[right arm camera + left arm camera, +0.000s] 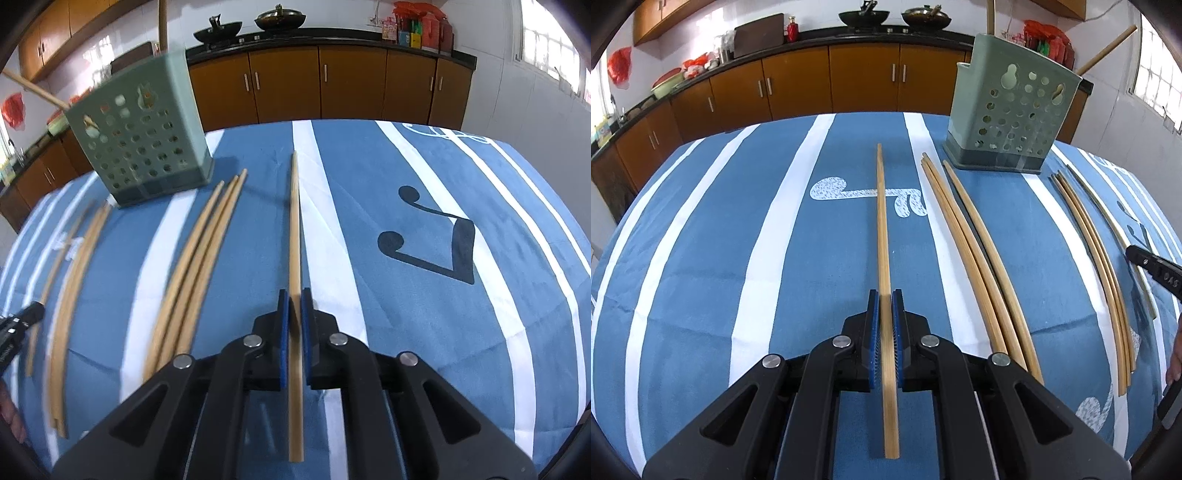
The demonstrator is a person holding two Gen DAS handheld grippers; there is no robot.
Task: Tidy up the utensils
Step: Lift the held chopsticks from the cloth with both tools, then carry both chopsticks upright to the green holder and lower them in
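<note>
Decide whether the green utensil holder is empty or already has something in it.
Not empty: wooden sticks rise above the green utensil holder and its rim.

Two chopsticks are clamped, one [884, 236] per gripper, two loose groups of about three [975, 258] and four [1097, 258] lie between, two sticks stand in one green holder [1008, 110].
</note>
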